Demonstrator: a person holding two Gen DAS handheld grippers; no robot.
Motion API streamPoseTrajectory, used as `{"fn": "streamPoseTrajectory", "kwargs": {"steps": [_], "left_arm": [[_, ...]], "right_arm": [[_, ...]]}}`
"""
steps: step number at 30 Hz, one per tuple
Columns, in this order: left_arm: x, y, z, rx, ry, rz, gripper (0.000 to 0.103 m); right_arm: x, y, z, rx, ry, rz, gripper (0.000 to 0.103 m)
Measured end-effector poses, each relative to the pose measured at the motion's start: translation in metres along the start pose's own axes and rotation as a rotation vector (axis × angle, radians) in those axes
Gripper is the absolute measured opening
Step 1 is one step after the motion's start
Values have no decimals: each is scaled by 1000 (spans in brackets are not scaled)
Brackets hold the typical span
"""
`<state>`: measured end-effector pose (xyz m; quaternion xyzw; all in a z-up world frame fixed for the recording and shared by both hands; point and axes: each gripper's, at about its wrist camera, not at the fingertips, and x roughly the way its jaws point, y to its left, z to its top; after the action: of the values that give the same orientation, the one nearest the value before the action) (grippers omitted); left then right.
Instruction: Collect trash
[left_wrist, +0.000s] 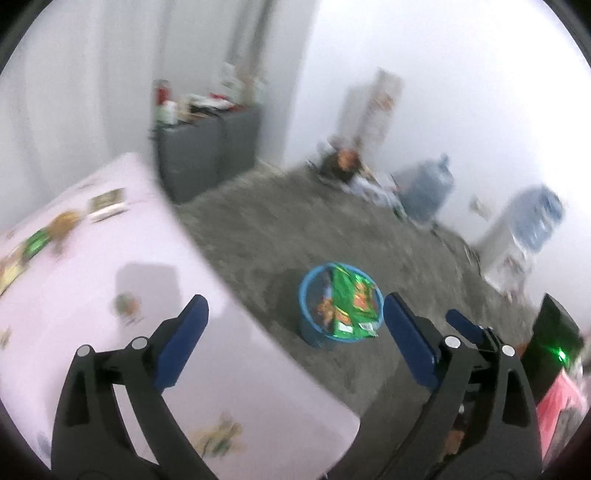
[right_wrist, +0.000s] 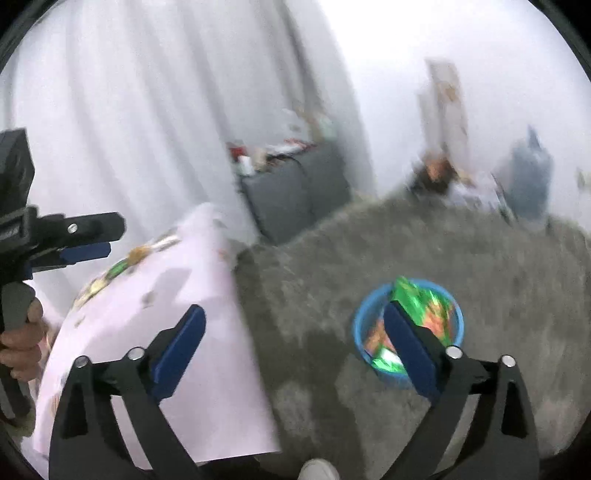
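- Trash, a green snack wrapper (left_wrist: 349, 299), sits piled in the blue bin (left_wrist: 306, 291) on the grey carpet (left_wrist: 258, 236) in my left-wrist view, sticking out over the rim. My left gripper (left_wrist: 295, 341) hangs above with jaws spread wide and nothing between them.
- More litter, small wrappers (left_wrist: 38, 242) and a flat packet (left_wrist: 107, 203), lies far up the pink desk (left_wrist: 110, 332) at frame left, well apart from the bin. My right gripper (left_wrist: 465, 325) shows at the right edge.
- From the right wrist, the same bin (right_wrist: 360, 325) and wrapper (right_wrist: 424, 306) lie on the carpet just beyond my right gripper (right_wrist: 295, 339), jaws wide and empty. My left gripper (right_wrist: 86, 240) is held level over the desk (right_wrist: 177, 295), my hand (right_wrist: 22, 347) on its grip.
- Both views are blurred. In my judgement the next pick should come from the desk: steady first, come down over one wrapper, close on a raised edge rather than scrape the cloth.
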<state>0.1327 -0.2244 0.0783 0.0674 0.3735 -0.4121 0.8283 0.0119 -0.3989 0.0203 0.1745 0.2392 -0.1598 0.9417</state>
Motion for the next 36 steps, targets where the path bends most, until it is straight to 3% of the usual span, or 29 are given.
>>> {"fn": "streamPoseTrajectory", "kwargs": {"steps": [7, 10, 15, 19, 21, 28, 36], "left_arm": [[-92, 34, -60, -120, -123, 249, 94], [-112, 49, -85, -143, -111, 335, 94], [-137, 66, -115, -180, -101, 451, 94], [-148, 76, -142, -225, -113, 564, 94], [-142, 79, -151, -249, -97, 586, 94], [-116, 85, -192, -379, 88, 570, 94], [-120, 81, -209, -410, 111, 648, 94]], "right_arm": [[-37, 78, 2, -205, -22, 74, 97], [-51, 94, -3, -270, -36, 70, 97], [-60, 108, -12, -268, -46, 64, 97], [-49, 114, -26, -272, 16, 39, 97], [-42, 119, -39, -316, 80, 8, 97], [-31, 121, -74, -389, 286, -35, 97], [-28, 126, -89, -388, 327, -46, 97]]}}
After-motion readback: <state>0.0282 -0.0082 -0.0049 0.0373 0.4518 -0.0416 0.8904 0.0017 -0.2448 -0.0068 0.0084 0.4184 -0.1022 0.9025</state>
